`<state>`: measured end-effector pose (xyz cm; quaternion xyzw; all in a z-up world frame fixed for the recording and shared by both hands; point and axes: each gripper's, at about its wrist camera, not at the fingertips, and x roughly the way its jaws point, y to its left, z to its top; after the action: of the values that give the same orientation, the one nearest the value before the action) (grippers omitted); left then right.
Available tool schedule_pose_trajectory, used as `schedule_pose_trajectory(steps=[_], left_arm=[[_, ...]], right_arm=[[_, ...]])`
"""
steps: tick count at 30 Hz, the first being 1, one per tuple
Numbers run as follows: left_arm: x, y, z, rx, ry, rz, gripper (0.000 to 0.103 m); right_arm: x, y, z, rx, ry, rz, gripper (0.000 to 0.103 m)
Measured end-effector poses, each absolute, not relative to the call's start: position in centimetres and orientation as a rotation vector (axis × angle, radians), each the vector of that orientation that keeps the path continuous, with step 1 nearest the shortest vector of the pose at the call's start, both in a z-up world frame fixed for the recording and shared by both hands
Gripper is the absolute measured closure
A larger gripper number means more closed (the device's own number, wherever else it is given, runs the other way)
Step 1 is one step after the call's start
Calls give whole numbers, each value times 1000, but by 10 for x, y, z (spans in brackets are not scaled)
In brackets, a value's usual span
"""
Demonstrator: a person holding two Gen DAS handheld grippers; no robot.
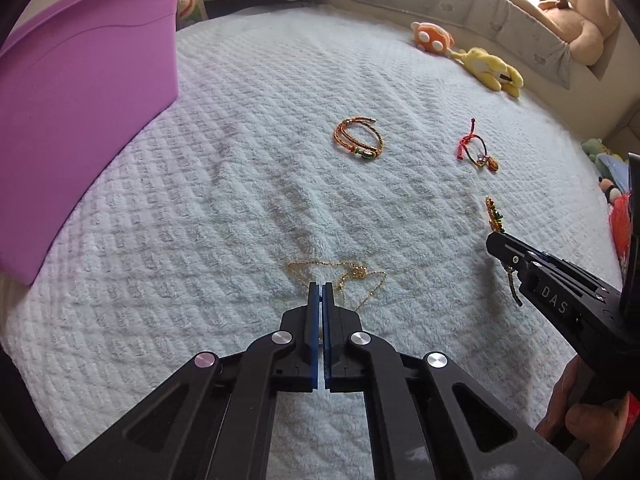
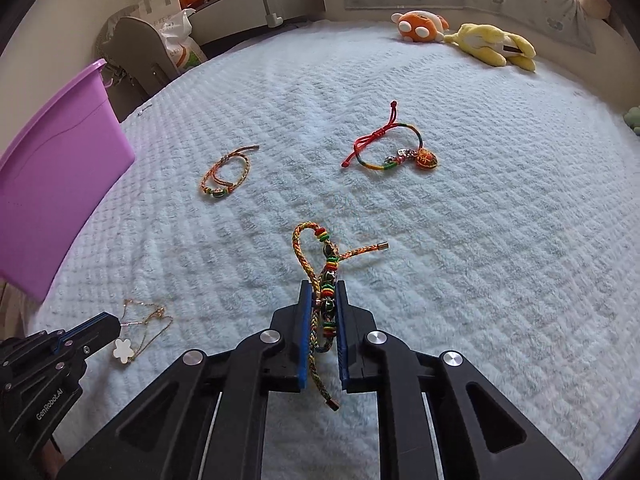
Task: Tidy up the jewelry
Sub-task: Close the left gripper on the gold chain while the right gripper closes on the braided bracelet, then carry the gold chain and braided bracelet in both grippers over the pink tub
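Jewelry bracelets (image 2: 227, 176), white quilted bedspread (image 2: 480, 240), plush toys (image 2: 492, 46)

The left gripper (image 1: 321, 286) sits over the near part of the blanket (image 1: 240, 200), its jaws together on the thin chain necklace (image 1: 340, 276), which spreads just ahead of the tips. Further ahead and slightly right lies a doubled cord bracelet (image 1: 359, 140); right of that, a knotted bracelet with charms (image 1: 478, 148). The tub (image 1: 80, 100) stands far left, on the blanket's edge. The right gripper (image 2: 325, 286) is to the right of the left one, with a beaded braided bracelet (image 2: 326, 272) between its jaws, looping out ahead of the tips and trailing back behind them. Two plush toys (image 2: 420, 26) (image 2: 492, 46) lie at the far edge, ahead and right.
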<state>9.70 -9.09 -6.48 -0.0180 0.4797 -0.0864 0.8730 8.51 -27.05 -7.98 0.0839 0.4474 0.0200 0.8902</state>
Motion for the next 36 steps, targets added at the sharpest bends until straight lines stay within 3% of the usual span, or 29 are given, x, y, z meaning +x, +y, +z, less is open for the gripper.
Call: schedule_pose_trajectory(steps=[13,36], left_arm=[[74,-76,-18,-9,973,-293,101],[75,-29,135,119,822,-457,101]], right_arm=[[31,-260,-36,251,885,17,92],[14,-182,90,249,764,88,92]])
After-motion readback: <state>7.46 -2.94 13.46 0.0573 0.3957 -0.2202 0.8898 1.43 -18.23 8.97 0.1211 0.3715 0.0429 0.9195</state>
